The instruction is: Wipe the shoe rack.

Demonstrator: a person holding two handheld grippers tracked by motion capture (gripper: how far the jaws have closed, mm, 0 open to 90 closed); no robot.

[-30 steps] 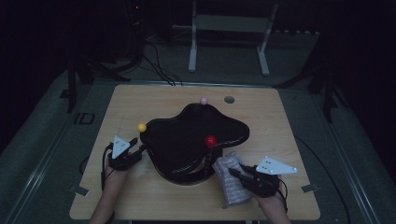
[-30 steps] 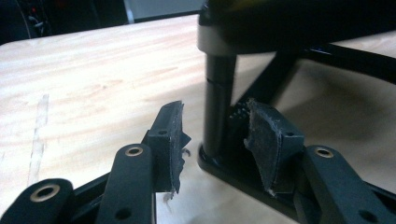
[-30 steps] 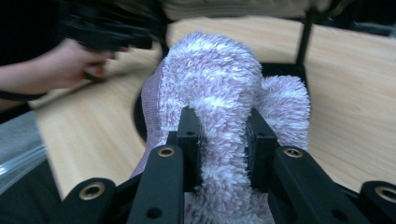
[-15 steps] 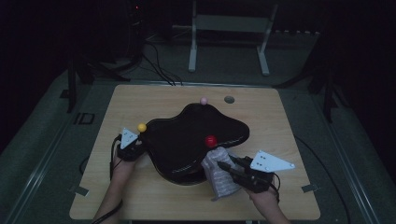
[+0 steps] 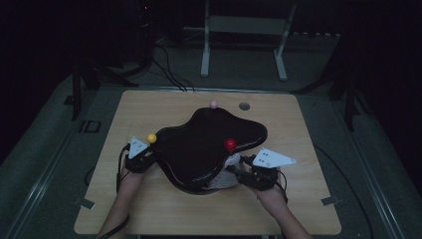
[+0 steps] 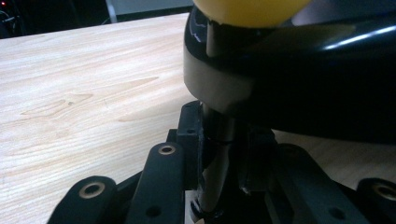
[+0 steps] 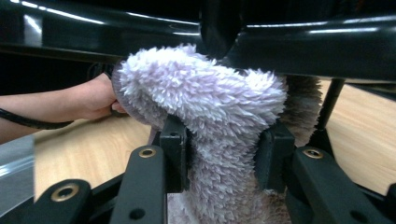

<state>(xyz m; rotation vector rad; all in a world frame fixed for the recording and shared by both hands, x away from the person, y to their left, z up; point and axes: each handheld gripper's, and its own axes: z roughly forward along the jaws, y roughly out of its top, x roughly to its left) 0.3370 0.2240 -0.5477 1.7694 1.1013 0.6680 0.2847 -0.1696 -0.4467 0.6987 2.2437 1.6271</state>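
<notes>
Dim room, dark floor with cables and a white frame at the back, and a pale wood table [image 5: 149, 209] in the middle. On it stands a glossy black tray [image 5: 209, 144] shaped like a blob, raised on thin legs, with a yellow ball [image 5: 152, 138], a pink ball [image 5: 213, 104] and a red ball [image 5: 230, 144] on its rim.

The left gripper [image 5: 147, 159] is at the tray's left edge under the yellow ball. Its jaws have just been closing, and in the left gripper view they pinch the tray's leg [image 6: 215, 140] right below the rim.

The right gripper [image 5: 236, 172] is at the tray's near right edge. Its jaws have just been opening a bit, but they're clamped on a fluffy lilac cloth [image 7: 210, 107], whose top pokes in under the tray's underside.
</notes>
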